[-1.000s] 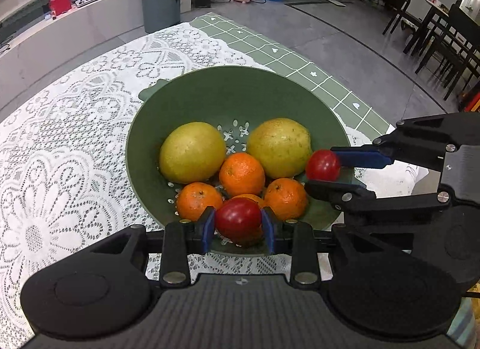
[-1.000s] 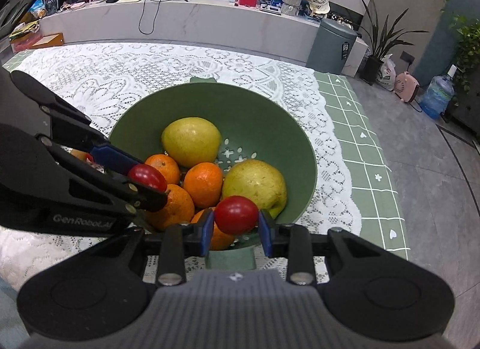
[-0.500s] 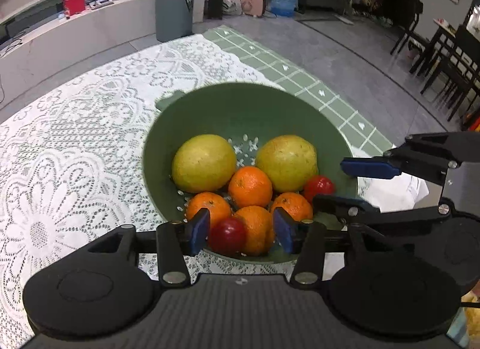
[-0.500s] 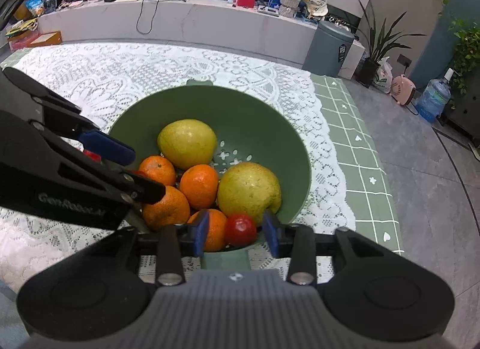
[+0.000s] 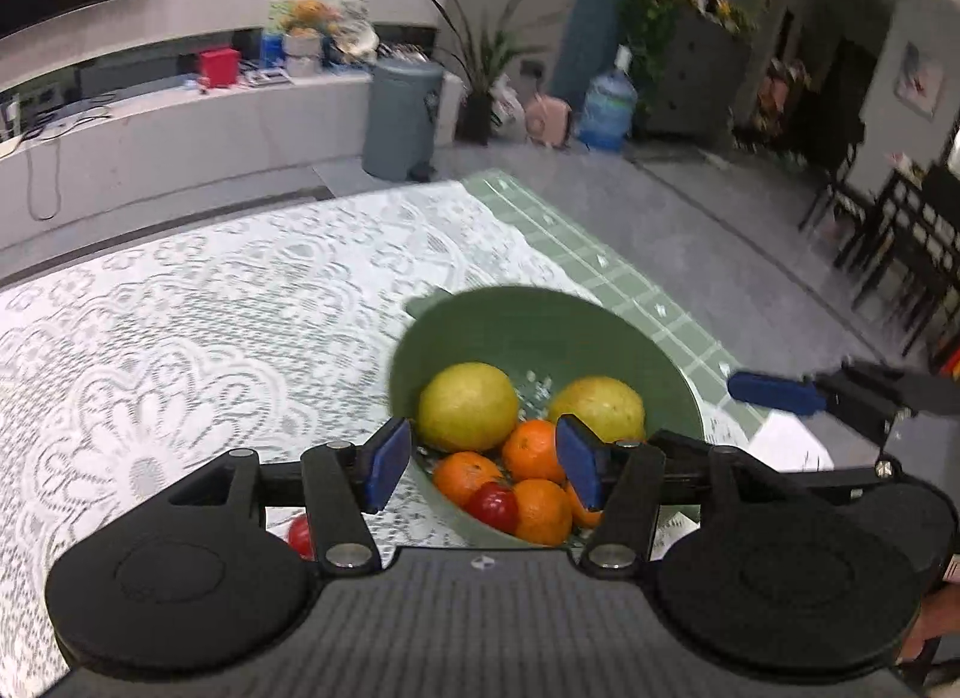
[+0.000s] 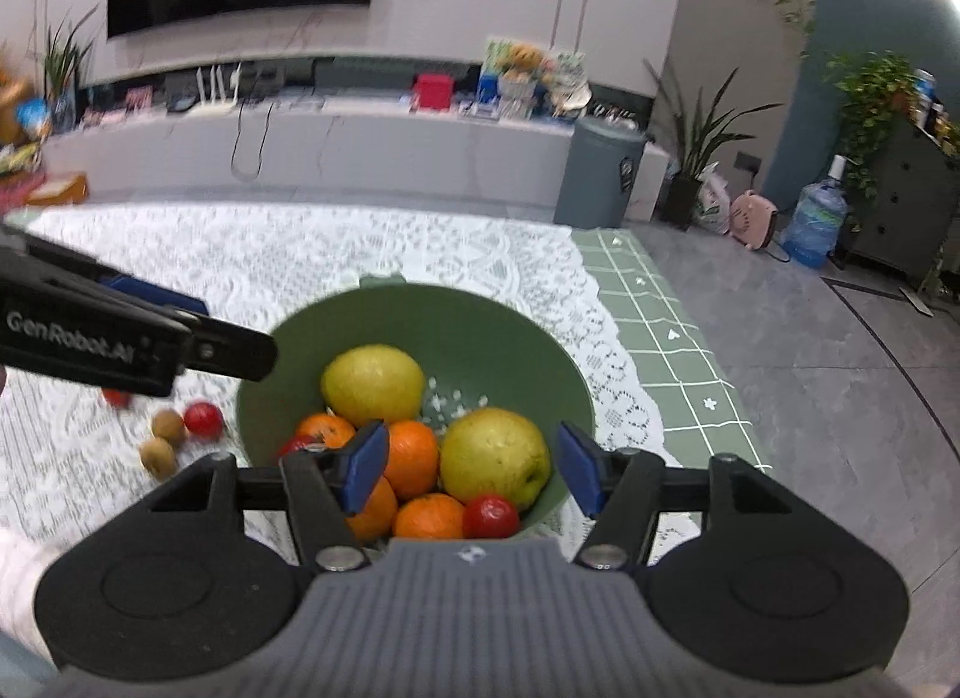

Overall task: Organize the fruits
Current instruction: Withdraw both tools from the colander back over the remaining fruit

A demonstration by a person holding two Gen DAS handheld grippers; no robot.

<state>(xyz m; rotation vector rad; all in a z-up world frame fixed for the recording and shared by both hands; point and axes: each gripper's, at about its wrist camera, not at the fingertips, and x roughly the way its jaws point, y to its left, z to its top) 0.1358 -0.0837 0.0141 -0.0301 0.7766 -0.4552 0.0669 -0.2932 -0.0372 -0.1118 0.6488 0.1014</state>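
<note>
Both red fruits lie in the green bowl at lower centre; each gripper, left and right, is opening, empty. Lift clear before reaching the loose fruits at left.

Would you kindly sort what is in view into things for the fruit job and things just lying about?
For the job:
green bowl
pears
oranges
red fruits
brown fruits on the cloth

Lying about:
grey bin
water jug
potted plant
</note>
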